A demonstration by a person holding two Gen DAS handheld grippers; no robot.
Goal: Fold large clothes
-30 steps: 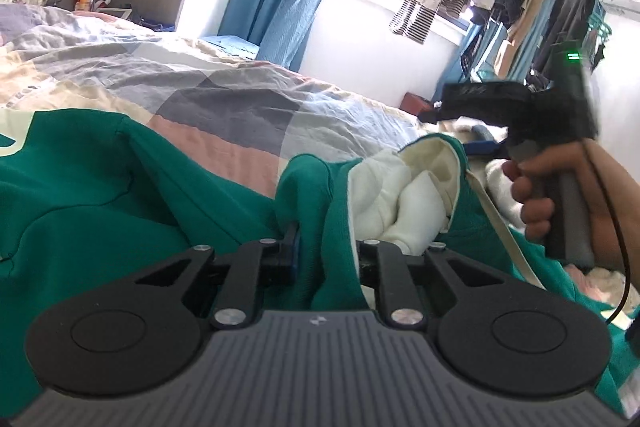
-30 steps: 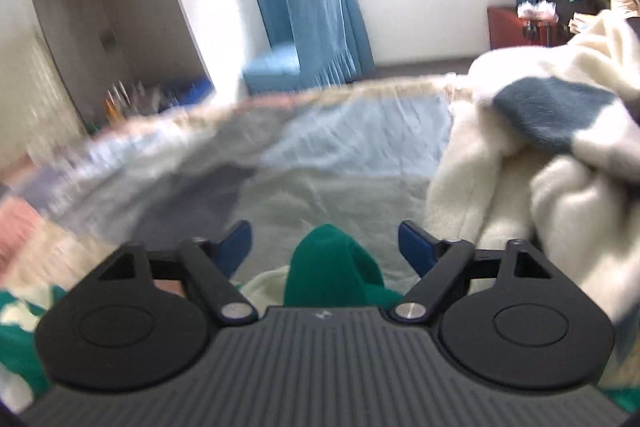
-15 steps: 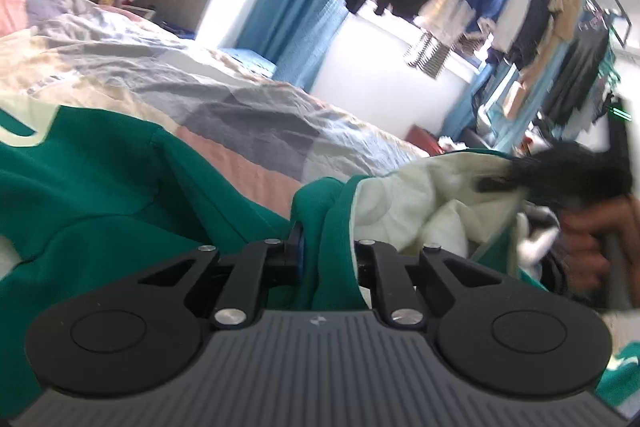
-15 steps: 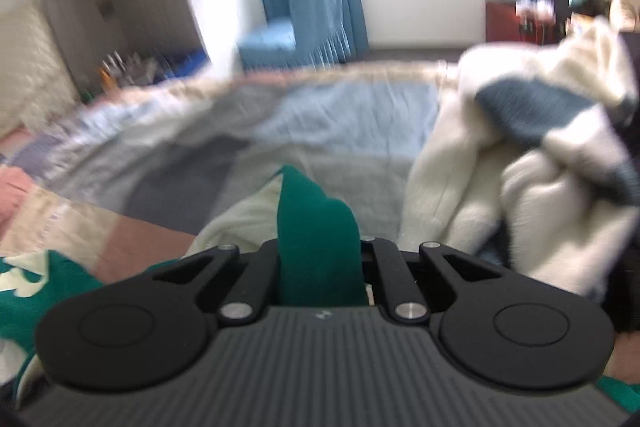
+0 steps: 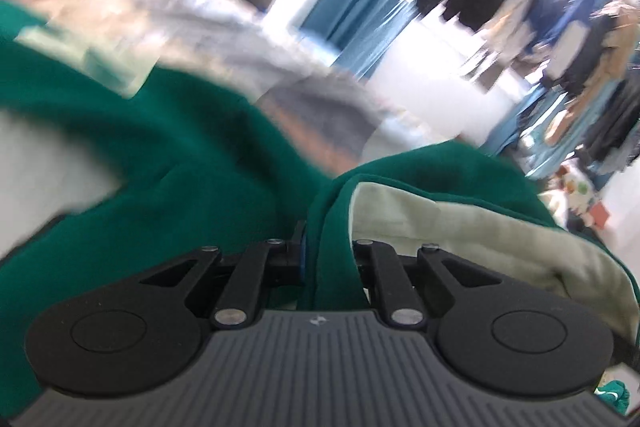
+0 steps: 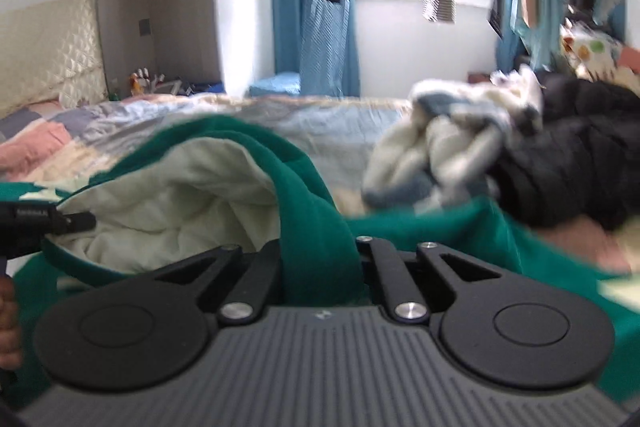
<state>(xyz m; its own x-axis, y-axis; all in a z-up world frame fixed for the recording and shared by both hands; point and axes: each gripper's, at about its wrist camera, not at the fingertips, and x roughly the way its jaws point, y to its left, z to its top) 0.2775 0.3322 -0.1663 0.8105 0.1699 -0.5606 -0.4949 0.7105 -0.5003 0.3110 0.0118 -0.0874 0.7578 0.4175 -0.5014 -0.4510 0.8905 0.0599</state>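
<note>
Both grippers are clamped on a green hoodie [image 6: 316, 211]: the left gripper [image 5: 328, 259] and the right gripper [image 6: 320, 259] each pinch a fold of its hood edge. Its cream lining [image 6: 180, 195] is exposed above a patchwork bedspread [image 6: 340, 123].

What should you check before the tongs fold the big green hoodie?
1. Left tongs pinch the green fleece hoodie with cream lining: ok, green cloth sits between the shut jaws.
2. Right tongs pinch the same hoodie: ok.
3. Hood opening faces up, cream lining showing: ok.
4. Bare patchwork quilt beyond the hoodie to lay it down on: ok.
5. White and blue fluffy blanket and black clothes pile lie apart from the hoodie: cannot tell, they look close to its green edge.
6. Sleeves lying flat: cannot tell, they are out of sight.
</note>
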